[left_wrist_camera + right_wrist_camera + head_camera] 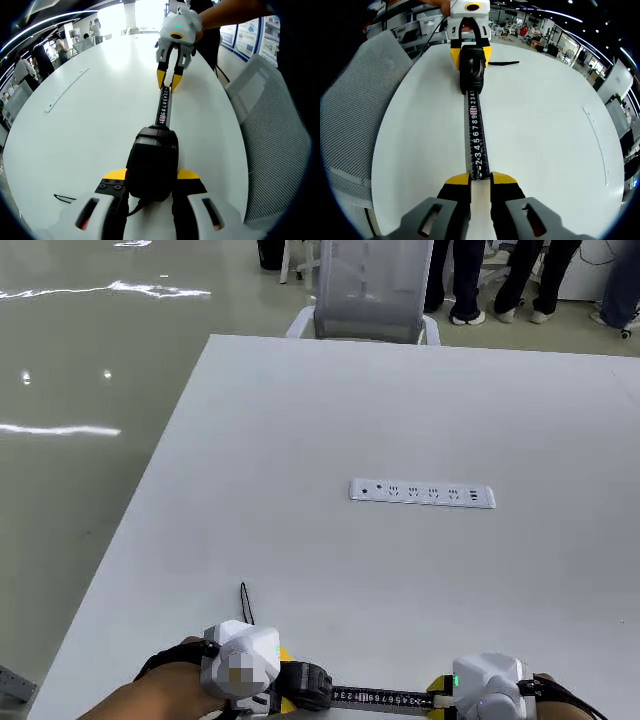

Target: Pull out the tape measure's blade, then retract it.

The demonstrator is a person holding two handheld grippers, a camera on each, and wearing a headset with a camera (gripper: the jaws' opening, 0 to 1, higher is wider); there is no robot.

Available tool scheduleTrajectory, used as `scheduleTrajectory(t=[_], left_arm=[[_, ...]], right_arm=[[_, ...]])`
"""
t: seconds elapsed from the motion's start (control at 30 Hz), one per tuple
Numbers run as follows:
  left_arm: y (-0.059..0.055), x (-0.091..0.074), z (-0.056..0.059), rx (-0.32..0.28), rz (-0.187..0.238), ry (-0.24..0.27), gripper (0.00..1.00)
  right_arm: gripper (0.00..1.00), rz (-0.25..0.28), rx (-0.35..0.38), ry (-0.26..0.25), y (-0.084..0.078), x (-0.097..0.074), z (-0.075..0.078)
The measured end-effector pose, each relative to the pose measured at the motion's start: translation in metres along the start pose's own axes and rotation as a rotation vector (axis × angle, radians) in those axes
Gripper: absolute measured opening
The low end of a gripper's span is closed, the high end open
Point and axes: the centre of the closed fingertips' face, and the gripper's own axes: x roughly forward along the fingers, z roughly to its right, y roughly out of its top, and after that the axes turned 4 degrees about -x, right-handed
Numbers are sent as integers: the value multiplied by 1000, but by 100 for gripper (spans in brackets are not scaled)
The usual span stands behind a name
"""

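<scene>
A black tape measure case [152, 161] sits between the yellow-tipped jaws of my left gripper [151, 176], which is shut on it. Its black blade [163, 104] with white numbers runs flat along the white table to my right gripper [169, 80]. In the right gripper view the blade [476, 142] stretches from the case [472, 70] to my right gripper [480, 178], shut on the blade's end. In the head view the case [305, 686], blade [385, 699], left gripper [275, 680] and right gripper [442, 698] lie along the table's near edge.
A white power strip [422, 493] lies mid-table. A thin black cord [246, 602] rests near the left gripper. A grey mesh chair [372, 288] stands at the table's far side, with people's legs [470, 280] behind it. Another mesh chair [272, 130] is beside the near edge.
</scene>
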Motion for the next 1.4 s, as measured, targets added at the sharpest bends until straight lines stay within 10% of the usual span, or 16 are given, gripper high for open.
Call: scheduleTrajectory(t=[1.4], left_arm=[[0, 0, 0, -13, -3, 1, 29]], right_arm=[[12, -17, 21, -8, -27, -15, 4]])
